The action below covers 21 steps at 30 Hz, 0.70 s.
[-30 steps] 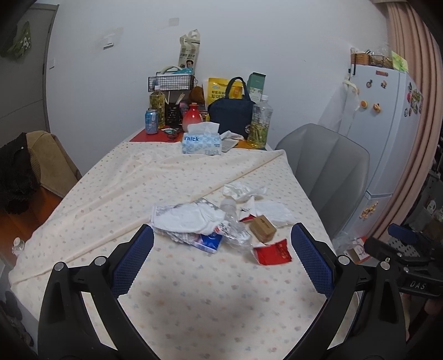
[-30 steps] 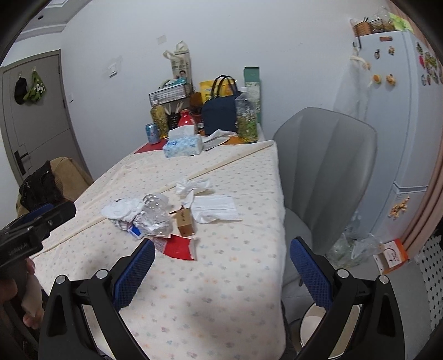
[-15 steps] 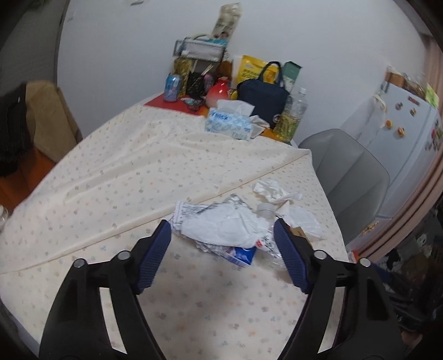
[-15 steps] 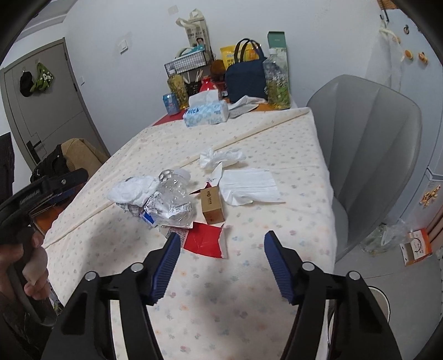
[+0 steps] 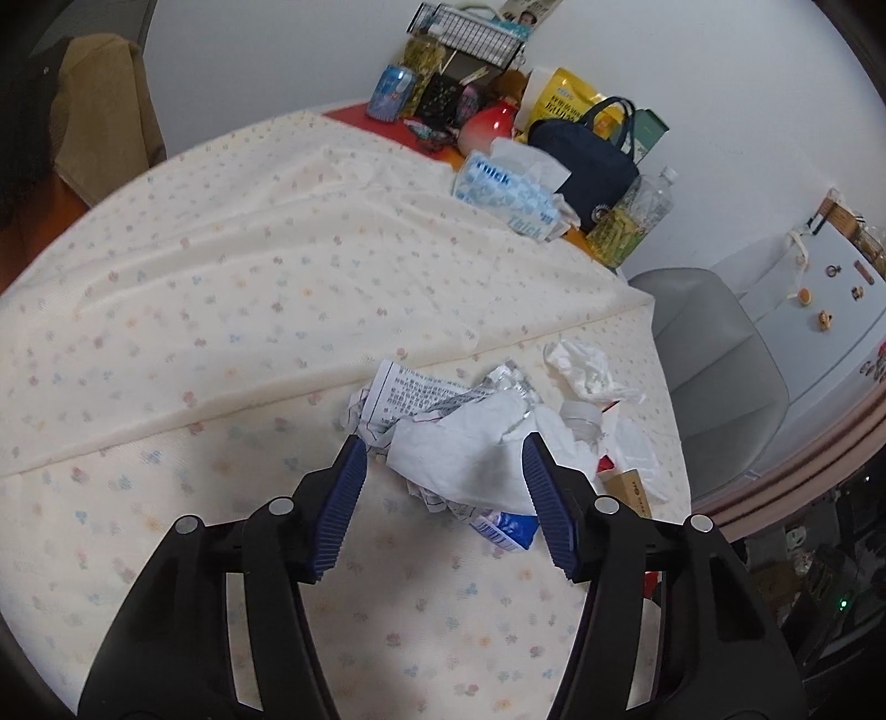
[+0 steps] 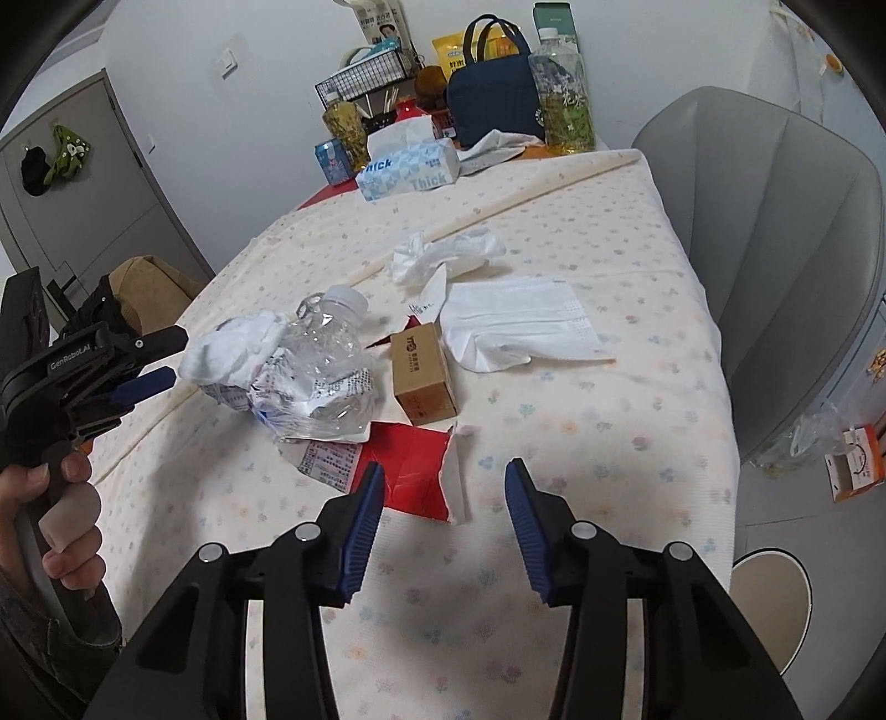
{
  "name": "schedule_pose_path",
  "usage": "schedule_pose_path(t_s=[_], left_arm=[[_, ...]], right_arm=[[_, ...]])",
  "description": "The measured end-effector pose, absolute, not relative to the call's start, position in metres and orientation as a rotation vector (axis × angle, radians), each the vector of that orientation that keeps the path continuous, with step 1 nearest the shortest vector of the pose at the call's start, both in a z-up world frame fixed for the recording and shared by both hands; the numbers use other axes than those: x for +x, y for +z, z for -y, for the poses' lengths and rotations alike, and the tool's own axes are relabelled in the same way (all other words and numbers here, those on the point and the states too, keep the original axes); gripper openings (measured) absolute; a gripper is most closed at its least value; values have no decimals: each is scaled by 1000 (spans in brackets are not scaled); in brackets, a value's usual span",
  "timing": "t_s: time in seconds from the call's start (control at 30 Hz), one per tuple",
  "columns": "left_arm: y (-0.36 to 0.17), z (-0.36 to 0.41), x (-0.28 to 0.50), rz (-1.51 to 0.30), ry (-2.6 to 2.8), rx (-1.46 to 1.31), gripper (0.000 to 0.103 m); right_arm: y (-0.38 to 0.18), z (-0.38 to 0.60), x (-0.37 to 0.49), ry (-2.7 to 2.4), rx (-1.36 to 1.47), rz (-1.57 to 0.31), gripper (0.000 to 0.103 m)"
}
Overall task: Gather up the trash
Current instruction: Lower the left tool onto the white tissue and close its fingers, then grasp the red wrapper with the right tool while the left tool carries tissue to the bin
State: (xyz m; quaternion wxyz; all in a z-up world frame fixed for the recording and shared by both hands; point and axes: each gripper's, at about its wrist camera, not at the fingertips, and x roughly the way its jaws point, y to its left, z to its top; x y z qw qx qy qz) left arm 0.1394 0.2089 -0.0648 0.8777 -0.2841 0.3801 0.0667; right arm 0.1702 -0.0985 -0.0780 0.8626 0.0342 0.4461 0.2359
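A trash pile lies on the flowered tablecloth (image 5: 232, 310). It holds a crumpled white tissue (image 5: 465, 448), printed paper (image 5: 410, 387), a blue wrapper (image 5: 504, 526) and a crushed clear bottle (image 6: 326, 360). My left gripper (image 5: 443, 482) hangs just over the tissue. Its jaws are closing with the tissue between them, pads not pressing. My right gripper (image 6: 446, 498) hovers over a torn red wrapper (image 6: 412, 471), which lies partly between its closing jaws. A small cardboard box (image 6: 423, 371), a flat white mask (image 6: 515, 327) and another crumpled tissue (image 6: 443, 255) lie beyond. The left gripper (image 6: 166, 357) shows beside the pile, in a hand.
At the table's far end stand a tissue box (image 6: 410, 166), a navy bag (image 6: 493, 105), a tea bottle (image 6: 562, 94), a can (image 5: 390, 91) and a wire basket (image 5: 470, 27). A grey chair (image 6: 775, 249) stands at the table's right edge, a fridge (image 5: 819, 288) behind.
Both grippers have come down and closer to the trash pile. Their jaws have narrowed from wide open. The left gripper has rolled, so its view is tilted.
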Motion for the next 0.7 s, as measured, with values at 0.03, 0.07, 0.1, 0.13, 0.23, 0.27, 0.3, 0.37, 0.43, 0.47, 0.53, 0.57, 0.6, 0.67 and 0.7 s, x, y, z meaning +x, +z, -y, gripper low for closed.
schedule_pose_path(t_s=[0.03,0.07,0.1,0.13,0.23,0.27,0.3,0.37,0.43,0.47,0.53,0.57,0.6,0.67,0.7], left_arm=[[-68,-209,141,-797,138,-605,55],[-70,-211,142,-800,137,-617,51],[-72,-211,142,-803,135,-629,40],[-72,-211,142,-802,132,-635,31],[-68,-211,136,-788,126,-638,11],[-65,-211,134,-781,131,-634,10],[-63,-211,130,-776,136,-630,10],[-57,-212,123,-760,138,-627,9],[-48,-211,117,-746,139,-619,7],[-44,-211,114,-735,136,-618,7],[-35,-209,108,-715,132,-611,5],[-30,-207,105,-703,126,-606,5],[-24,-204,102,-691,118,-596,4],[-12,-196,98,-673,100,-579,4],[-7,-192,95,-663,89,-570,4]], right_arm=[[-80,99,172,495,77,-940,44],[-81,99,173,495,82,-944,41],[-83,99,174,498,85,-950,38],[-84,99,174,503,87,-952,29],[-83,98,175,522,90,-954,12],[-83,99,174,528,92,-951,7],[-82,99,173,534,95,-949,5],[-80,100,171,544,107,-944,3],[-77,102,168,553,117,-935,3],[-75,103,166,556,120,-931,2],[-70,105,161,566,127,-919,2],[-67,107,158,568,131,-909,2],[-64,109,155,569,135,-903,2],[-58,113,151,568,146,-891,2],[-54,118,147,566,155,-881,2]])
